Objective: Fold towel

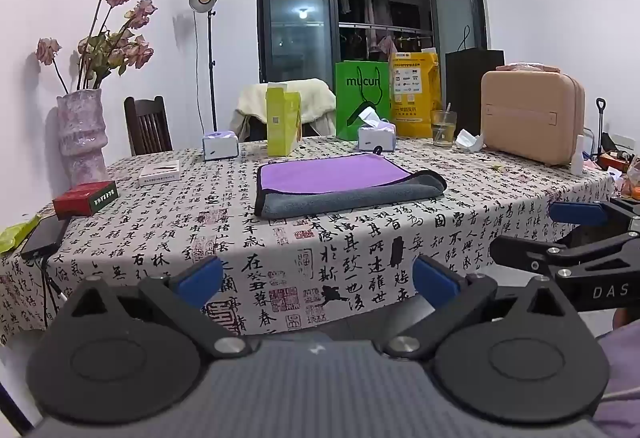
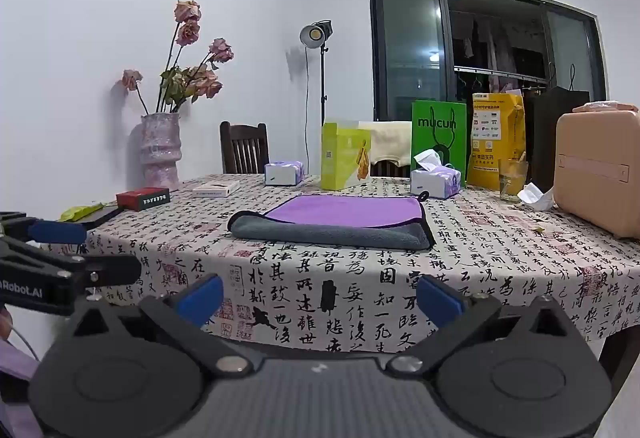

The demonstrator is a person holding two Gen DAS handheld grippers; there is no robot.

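Towel: one; tissue boxes: two.

Near side of towel unobstructed; tissue box, carton crowd far edge.

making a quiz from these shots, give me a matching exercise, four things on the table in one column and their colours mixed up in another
Things:
1. towel, upper face
2. upright box
3. hard case
4. flat box near the vase

Colours:
A. red
B. beige pink
C. purple
D. yellow-green

Pairs: 1-C, 2-D, 3-B, 4-A
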